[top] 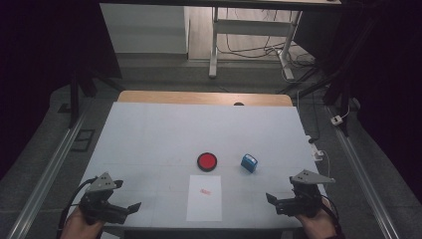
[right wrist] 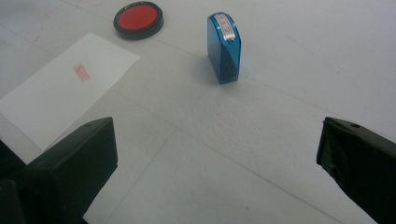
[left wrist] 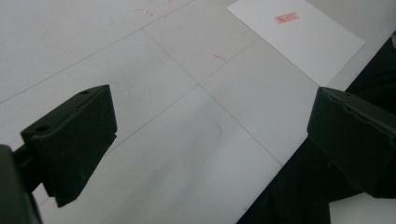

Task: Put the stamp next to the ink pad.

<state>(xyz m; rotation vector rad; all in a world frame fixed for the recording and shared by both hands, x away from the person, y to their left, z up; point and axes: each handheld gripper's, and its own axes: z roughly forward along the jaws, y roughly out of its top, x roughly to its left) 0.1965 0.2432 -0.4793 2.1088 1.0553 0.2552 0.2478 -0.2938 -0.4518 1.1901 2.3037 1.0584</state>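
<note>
A blue stamp [top: 249,163] [right wrist: 224,46] stands on the white table [top: 149,134], right of a round red ink pad [top: 207,161] [right wrist: 138,19]. A white sheet of paper [top: 204,198] [left wrist: 303,37] [right wrist: 60,88] lies near the front edge and carries a small red stamped mark [top: 205,190] [left wrist: 286,18] [right wrist: 81,73]. My left gripper [top: 130,207] [left wrist: 210,140] is open at the front left, with nothing between its jaws. My right gripper [top: 272,199] [right wrist: 215,163] is open at the front right, a short way in front of the stamp and apart from it.
Faint red smudges [left wrist: 218,57] mark the table left of the paper. A wooden strip [top: 204,97] runs along the table's far edge. Beyond it stand a desk frame [top: 249,35] and floor cables [top: 298,59]. Metal rails [top: 45,174] flank the table.
</note>
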